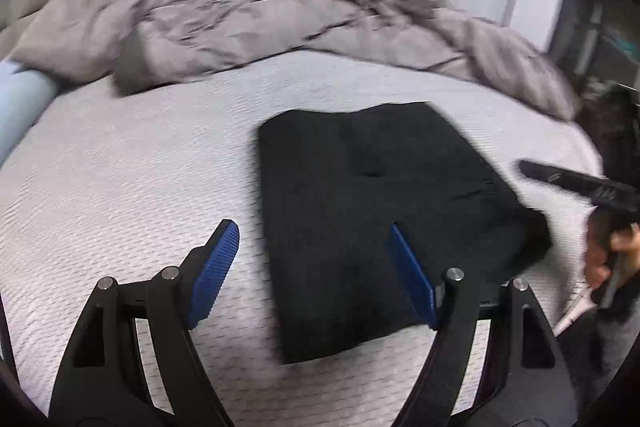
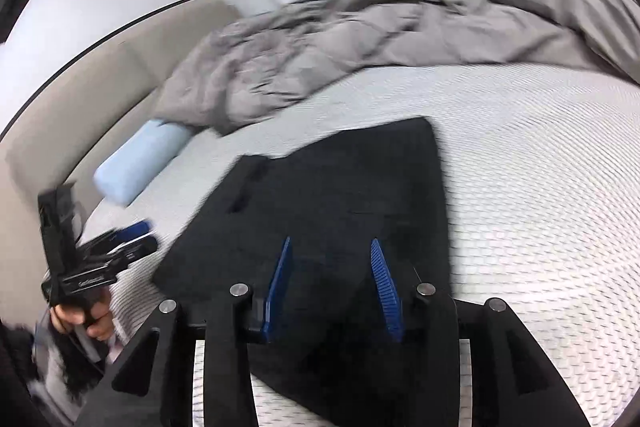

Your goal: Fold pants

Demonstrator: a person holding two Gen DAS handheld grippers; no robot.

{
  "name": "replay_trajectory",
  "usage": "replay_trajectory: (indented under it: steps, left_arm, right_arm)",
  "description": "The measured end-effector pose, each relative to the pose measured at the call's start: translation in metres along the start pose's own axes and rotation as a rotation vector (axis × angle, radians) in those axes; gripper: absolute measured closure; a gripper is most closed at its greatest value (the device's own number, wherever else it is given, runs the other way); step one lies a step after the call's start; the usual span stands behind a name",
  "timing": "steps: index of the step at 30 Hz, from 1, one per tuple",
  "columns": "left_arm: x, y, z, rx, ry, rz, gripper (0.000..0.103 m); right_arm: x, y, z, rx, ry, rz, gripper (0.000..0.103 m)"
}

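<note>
Here the folded black fabric pants (image 1: 384, 219) lie flat on the white textured mattress (image 1: 140, 179), near its front edge, with the rumpled grey quilted duvet (image 1: 240, 23) heaped toward the far edge. The left tongs (image 1: 314, 275) gape wide, empty. The right tongs (image 2: 330, 287) hang partly parted above the pants, gripping nothing.

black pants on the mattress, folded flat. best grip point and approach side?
Judging by pose: take the black pants at the near folded edge, coming from the near side of the mattress. That edge lies closest below the right gripper and looks thickest; the flat middle offers no lip to pinch.
</note>
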State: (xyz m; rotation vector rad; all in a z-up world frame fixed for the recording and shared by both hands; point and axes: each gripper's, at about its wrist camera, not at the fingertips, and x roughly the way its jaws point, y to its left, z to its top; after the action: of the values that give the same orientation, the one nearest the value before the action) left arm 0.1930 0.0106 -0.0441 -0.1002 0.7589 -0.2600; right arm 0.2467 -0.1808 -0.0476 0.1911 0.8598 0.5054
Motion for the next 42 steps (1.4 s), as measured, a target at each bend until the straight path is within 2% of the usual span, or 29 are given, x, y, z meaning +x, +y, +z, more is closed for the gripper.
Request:
replay_trajectory:
  steps: [3, 5, 6, 7, 8, 10, 11, 12, 15, 17, 19, 21, 23, 26, 28, 30, 32, 34, 36, 37, 40, 42]
  left_arm:
    - [0.025, -0.021, -0.003, 0.064, 0.088, -0.17, 0.029]
    - [0.045, -0.036, -0.009, 0.144, 0.147, -0.224, 0.029]
    - [0.051, -0.041, -0.012, 0.186, 0.154, -0.209, 0.029]
    - [0.055, -0.045, -0.015, 0.21, 0.166, -0.199, 0.029]
    - [0.059, -0.043, -0.019, 0.22, 0.173, -0.21, 0.029]
    - [0.057, -0.041, -0.022, 0.215, 0.162, -0.219, 0.029]
    - [0.054, -0.039, -0.024, 0.219, 0.162, -0.213, 0.029]
    - [0.053, -0.038, -0.025, 0.225, 0.163, -0.202, 0.029]
    - [0.046, -0.038, -0.034, 0.263, 0.165, -0.179, 0.029]
    - [0.039, -0.039, -0.032, 0.299, 0.178, -0.146, 0.029]
    - [0.024, -0.03, -0.023, 0.254, 0.158, -0.153, 0.029]
    - [0.011, -0.016, -0.008, 0.182, 0.07, -0.175, 0.027]
    - [0.021, -0.011, 0.005, 0.132, 0.043, -0.164, 0.024]
    - [0.063, -0.01, 0.015, 0.119, 0.103, -0.174, 0.027]
    - [0.086, -0.013, 0.013, 0.172, 0.148, -0.158, 0.029]
    - [0.089, -0.011, 0.009, 0.199, 0.157, -0.149, 0.029]
    - [0.085, -0.008, 0.008, 0.21, 0.17, -0.127, 0.029]
    - [0.079, 0.0, 0.004, 0.203, 0.186, -0.102, 0.029]
    - [0.073, 0.005, 0.006, 0.198, 0.19, -0.081, 0.034]
    - [0.064, 0.007, 0.004, 0.185, 0.18, -0.083, 0.036]
    - [0.055, 0.013, 0.023, 0.137, 0.123, -0.115, 0.036]
    - [0.071, 0.014, 0.039, 0.106, 0.131, -0.146, 0.037]
  right_arm:
    - [0.028, 0.039, -0.009, -0.111, 0.063, 0.062, 0.061]
    - [0.05, 0.055, -0.016, -0.169, 0.113, 0.086, 0.061]
    - [0.062, 0.058, -0.019, -0.18, 0.147, 0.097, 0.061]
    - [0.078, 0.057, -0.022, -0.182, 0.189, 0.072, 0.062]
    - [0.086, 0.053, -0.025, -0.175, 0.21, 0.053, 0.068]
    - [0.083, 0.046, -0.027, -0.179, 0.221, 0.016, 0.071]
    - [0.074, 0.043, -0.027, -0.21, 0.213, -0.059, 0.071]
    - [0.069, 0.041, -0.029, -0.238, 0.206, -0.096, 0.071]
    - [0.053, 0.036, -0.033, -0.245, 0.199, -0.067, 0.071]
    - [0.052, 0.039, -0.034, -0.283, 0.198, -0.087, 0.069]
    - [0.046, 0.043, -0.032, -0.275, 0.181, -0.07, 0.061]
    - [0.045, 0.046, -0.024, -0.233, 0.139, -0.038, 0.058]
    - [0.054, 0.053, -0.016, -0.23, 0.112, -0.044, 0.054]
    - [0.081, 0.067, -0.007, -0.267, 0.139, -0.071, 0.054]
    - [0.098, 0.068, -0.007, -0.295, 0.169, -0.098, 0.054]
    - [0.106, 0.064, -0.012, -0.356, 0.198, -0.211, 0.054]
    - [0.098, 0.056, -0.013, -0.367, 0.202, -0.252, 0.054]
    - [0.092, 0.05, -0.014, -0.366, 0.215, -0.244, 0.055]
    - [0.085, 0.053, -0.016, -0.383, 0.21, -0.239, 0.055]
    - [0.081, 0.056, -0.013, -0.377, 0.201, -0.234, 0.054]
    - [0.073, 0.061, -0.003, -0.298, 0.158, -0.117, 0.054]
    - [0.084, 0.069, 0.013, -0.276, 0.13, -0.095, 0.054]
